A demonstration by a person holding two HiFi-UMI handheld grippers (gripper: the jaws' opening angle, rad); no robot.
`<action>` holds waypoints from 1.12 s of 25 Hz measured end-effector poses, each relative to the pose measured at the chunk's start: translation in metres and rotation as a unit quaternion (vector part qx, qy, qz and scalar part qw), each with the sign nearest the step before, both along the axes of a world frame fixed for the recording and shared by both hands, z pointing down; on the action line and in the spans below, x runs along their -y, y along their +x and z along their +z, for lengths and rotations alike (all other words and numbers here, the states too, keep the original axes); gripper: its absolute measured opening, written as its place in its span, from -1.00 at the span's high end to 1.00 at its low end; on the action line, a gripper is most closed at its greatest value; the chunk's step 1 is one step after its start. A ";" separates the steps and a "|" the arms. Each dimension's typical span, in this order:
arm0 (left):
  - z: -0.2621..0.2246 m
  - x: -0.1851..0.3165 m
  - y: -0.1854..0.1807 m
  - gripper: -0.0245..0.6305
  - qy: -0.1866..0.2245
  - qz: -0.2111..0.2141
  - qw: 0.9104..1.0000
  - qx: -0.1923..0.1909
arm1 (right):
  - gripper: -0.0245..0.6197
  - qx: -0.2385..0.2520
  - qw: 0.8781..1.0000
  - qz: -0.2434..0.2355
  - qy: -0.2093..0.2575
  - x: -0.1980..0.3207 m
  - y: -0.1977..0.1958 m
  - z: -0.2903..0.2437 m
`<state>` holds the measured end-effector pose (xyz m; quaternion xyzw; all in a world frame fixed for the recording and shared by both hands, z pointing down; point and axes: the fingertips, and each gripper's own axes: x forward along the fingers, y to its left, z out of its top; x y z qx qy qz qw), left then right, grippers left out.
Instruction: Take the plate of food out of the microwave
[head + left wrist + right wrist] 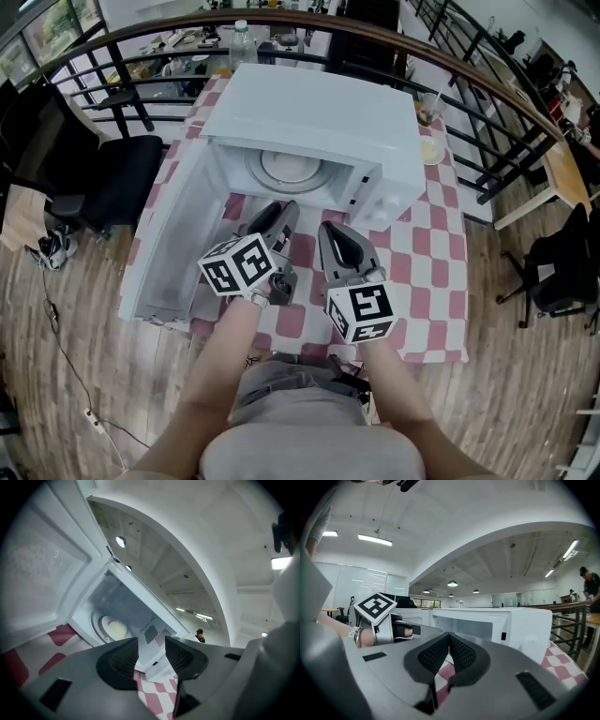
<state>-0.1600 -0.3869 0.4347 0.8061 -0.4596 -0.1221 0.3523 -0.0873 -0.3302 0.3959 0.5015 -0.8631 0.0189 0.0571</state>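
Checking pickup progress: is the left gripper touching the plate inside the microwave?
Apart. The left gripper view shows the left gripper open and empty, the plate beyond it inside the microwave.

Plate (292, 170) in microwave (323, 111) on table (427, 255)

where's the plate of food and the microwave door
plate of food (292, 169), head view, middle of the plate
microwave door (173, 239), head view, inner face of the open door
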 end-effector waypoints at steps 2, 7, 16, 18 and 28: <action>0.012 0.008 -0.001 0.40 -0.022 -0.002 1.000 -0.016 | 0.84 0.001 1.000 0.001 -0.004 0.005 -0.001 0.006; 0.032 0.030 -0.003 0.29 -0.057 -0.010 0.998 -0.038 | 0.84 0.003 1.000 0.006 -0.009 0.020 -0.001 0.018; 0.082 0.063 -0.008 0.15 -0.149 -0.064 0.984 -0.078 | 0.84 0.000 1.000 0.014 -0.024 0.041 -0.002 0.042; 0.092 0.069 -0.009 0.10 -0.173 -0.081 0.977 -0.093 | 0.84 0.003 0.999 0.016 -0.029 0.041 0.000 0.045; 0.130 0.096 -0.012 0.03 -0.249 -0.143 0.949 -0.133 | 0.84 0.004 0.998 0.024 -0.052 0.042 0.018 0.061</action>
